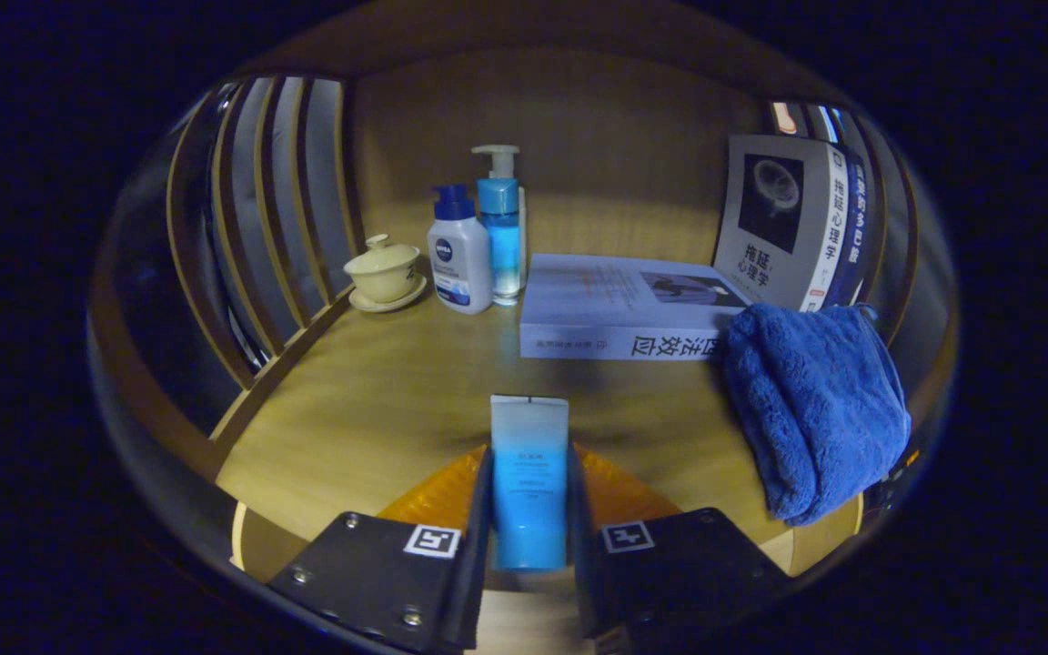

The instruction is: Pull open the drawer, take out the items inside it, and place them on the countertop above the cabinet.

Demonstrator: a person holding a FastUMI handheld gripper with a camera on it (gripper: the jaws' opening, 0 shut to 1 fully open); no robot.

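Gripper (529, 509) is clamped on a blue tube (529, 482) over the countertop (369, 400); flat book (619, 309) at 12 o'clock, blue towel (811, 400) at 2.

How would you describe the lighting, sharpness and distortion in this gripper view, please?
Gripper view: dim and warm, brightest on the countertop by the back wall; fisheye bends the slats and leaning books into curves; the flat book and pump bottles read sharp; the tube, held between the fingers of the gripper, looks slightly soft, with a faint shadow just beyond it; no harsh glare.
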